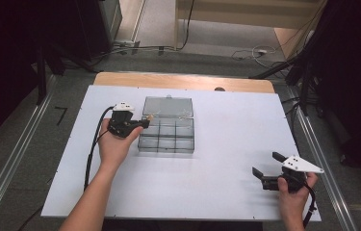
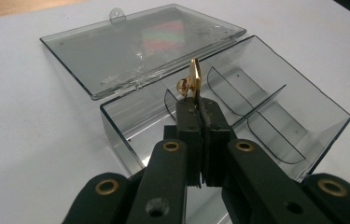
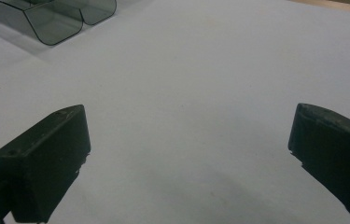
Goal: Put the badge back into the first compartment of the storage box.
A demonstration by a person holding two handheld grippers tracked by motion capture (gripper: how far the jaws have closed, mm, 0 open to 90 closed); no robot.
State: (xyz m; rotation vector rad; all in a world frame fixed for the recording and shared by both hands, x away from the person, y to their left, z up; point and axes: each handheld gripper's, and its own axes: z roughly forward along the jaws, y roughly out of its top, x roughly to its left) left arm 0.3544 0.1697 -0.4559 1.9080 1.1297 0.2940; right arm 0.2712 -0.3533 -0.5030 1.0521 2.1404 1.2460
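A clear grey plastic compartment box [image 1: 167, 137] stands open near the table's middle, its lid [image 1: 168, 106] laid flat behind it. In the left gripper view the box [image 2: 275, 100] shows curved dividers and no contents that I can see. My left gripper [image 1: 145, 122] is shut on a small gold metal piece [image 2: 194, 78], held upright over the box's near-left compartments. My right gripper [image 1: 266, 164] rests open low over the table at the front right, far from the box, with nothing between its jaws [image 3: 189, 154].
The white tabletop [image 1: 226, 125] spreads wide around the box. A corner of the box [image 3: 53, 18] shows at the top left of the right gripper view. Metal rails run along both table sides, and cables lie on the floor behind.
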